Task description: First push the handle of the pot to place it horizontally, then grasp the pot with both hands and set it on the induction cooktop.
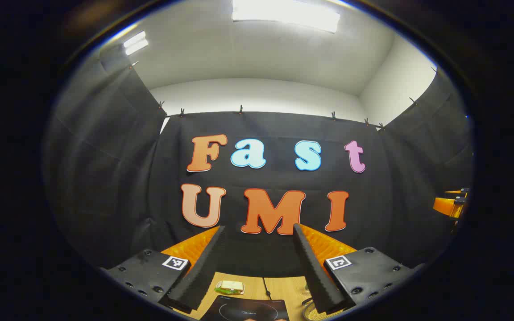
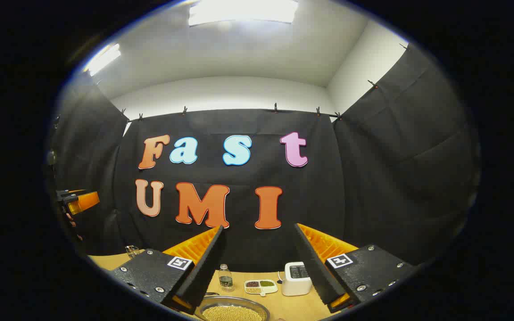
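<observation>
Here, both tongs [image 1: 257, 232] [image 2: 259, 232] gape, raised above pot [image 2: 232, 311].

The pot [image 2: 232, 310] is a round metal vessel with a shiny rim, sitting upright on the wooden tabletop [image 2: 292, 307] at the bottom of the right gripper view; it holds a layer of small yellowish grains. Its handle cannot be made out. The induction cooktop [image 1: 246, 310] is a flat black slab marked with a thin white ring, lying flat on the tabletop at the bottom of the left gripper view, with the pot's rim just beside its right edge
</observation>
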A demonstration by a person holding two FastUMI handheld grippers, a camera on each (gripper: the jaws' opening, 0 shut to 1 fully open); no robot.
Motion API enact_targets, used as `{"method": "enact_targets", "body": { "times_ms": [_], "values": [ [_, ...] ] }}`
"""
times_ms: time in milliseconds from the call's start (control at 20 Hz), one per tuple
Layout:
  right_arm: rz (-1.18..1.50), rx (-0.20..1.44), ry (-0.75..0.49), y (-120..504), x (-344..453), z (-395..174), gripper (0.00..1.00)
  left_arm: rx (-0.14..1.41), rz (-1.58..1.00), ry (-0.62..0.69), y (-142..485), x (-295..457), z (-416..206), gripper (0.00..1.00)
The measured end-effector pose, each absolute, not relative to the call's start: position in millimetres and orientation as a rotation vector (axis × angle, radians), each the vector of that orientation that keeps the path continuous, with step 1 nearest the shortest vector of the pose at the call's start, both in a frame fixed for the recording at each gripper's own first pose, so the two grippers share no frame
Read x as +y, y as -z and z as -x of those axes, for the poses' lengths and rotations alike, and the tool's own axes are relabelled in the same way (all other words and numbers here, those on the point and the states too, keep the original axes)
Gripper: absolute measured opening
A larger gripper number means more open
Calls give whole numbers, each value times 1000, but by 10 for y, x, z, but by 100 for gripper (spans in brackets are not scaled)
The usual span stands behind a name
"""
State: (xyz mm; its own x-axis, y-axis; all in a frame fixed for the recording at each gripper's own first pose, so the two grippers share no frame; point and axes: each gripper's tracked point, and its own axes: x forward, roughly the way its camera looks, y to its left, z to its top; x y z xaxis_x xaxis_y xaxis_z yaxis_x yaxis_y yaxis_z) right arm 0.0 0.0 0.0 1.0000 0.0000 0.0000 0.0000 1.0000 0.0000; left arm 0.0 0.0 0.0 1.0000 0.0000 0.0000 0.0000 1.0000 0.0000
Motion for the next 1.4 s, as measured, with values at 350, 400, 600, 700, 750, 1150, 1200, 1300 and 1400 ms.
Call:
{"method": "enact_targets", "body": {
  "times_ms": [350, 400, 600, 700, 750, 1150, 1200, 1300, 1400],
  "values": [
    [9, -44, 5, -105, 48, 53, 98, -4, -3, 27, 32, 32, 27, 96],
    [15, -55, 13, -139, 33, 41, 94, -8, -3, 26, 19, 28, 42, 96],
    [24, -66, 6, -166, 102, 84, 94, -5, -14, 37, 53, 47, 69, 96],
    [30, -59, -4, -136, 131, 105, 94, -3, -8, 24, 73, 115, 65, 96],
    [32, -56, -7, -127, 139, 104, 94, -5, -7, 17, 68, 142, 70, 96],
    [32, -24, -2, 30, 140, 188, 94, 13, -18, -1, 140, 199, 109, 96],
    [31, -10, -1, 74, 136, 209, 94, 17, -11, 1, 152, 187, 123, 96],
    [22, 13, 1, 149, 132, 264, 94, 24, -3, 4, 179, 191, 158, 96],
    [5, 31, -1, 228, 140, 318, 95, 31, -10, 1, 201, 193, 175, 96]
  ]
}}
